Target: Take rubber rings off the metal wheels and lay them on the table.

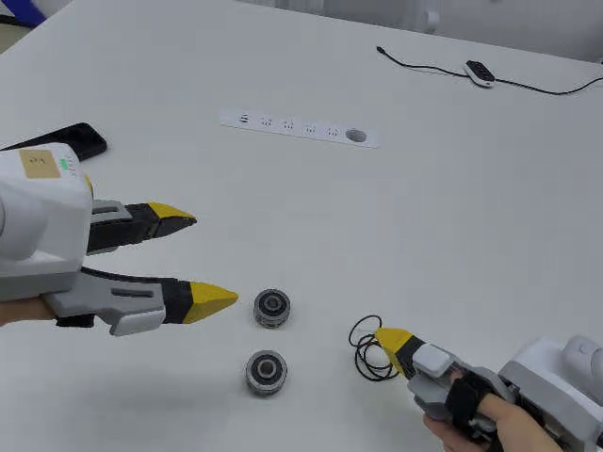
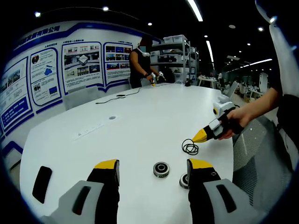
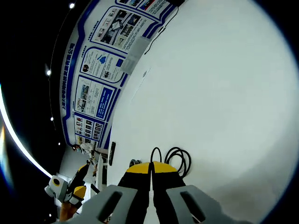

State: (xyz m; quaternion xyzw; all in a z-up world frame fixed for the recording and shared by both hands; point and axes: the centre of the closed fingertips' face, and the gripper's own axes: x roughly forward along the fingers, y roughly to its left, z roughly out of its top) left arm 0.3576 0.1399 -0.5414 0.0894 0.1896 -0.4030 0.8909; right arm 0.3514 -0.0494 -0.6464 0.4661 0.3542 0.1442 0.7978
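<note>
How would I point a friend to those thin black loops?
On the large white table, look right of the two grey metal wheels. The thin black rubber rings lie tangled at the yellow tip of the right gripper: flat and wiry, not chunky.

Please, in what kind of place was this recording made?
Probably an open office or company lab hall: a large white meeting table with a power strip on it, blue-framed information boards along the wall, and storage shelves at the far end.
</note>
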